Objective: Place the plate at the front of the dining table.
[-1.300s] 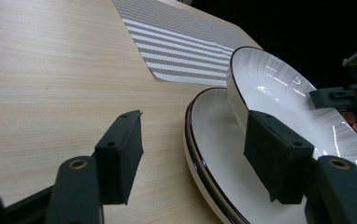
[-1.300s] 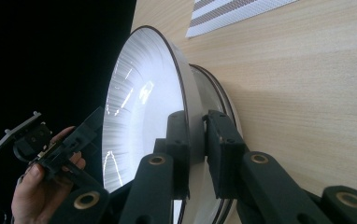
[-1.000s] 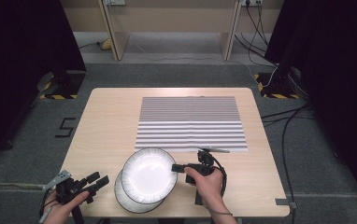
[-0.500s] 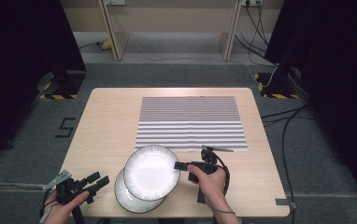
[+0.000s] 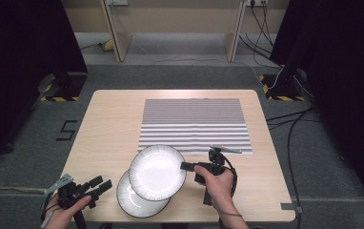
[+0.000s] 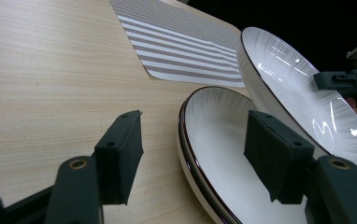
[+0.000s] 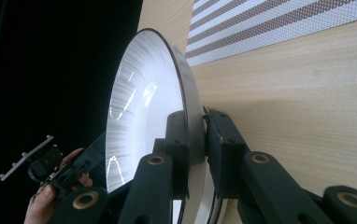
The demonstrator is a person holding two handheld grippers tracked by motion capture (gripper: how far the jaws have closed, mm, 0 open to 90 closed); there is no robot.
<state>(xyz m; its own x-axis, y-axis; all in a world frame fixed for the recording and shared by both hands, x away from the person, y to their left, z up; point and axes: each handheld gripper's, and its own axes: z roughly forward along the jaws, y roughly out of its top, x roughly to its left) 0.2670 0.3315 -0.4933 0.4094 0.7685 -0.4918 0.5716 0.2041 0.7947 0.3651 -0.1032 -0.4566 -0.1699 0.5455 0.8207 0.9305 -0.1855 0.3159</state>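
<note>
White plates (image 5: 157, 171), grey-striped placemat (image 5: 194, 125)

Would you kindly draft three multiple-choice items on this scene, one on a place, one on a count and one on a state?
1. Where does the striped mat lie on the table?
A. far half, towards the right
B. near left corner
C. under both plates

2. How many plates are there?
A. one
B. two
C. four

3. What is the right gripper doing?
A. hanging open above the mat
B. lying on the table
C. gripping the rim of the upper plate

Answers: 1 A, the high view shows the mat beyond the plates; 2 B, the upper plate overlaps the lower plate; 3 C, the right gripper view shows its jaws either side of the rim.
</note>
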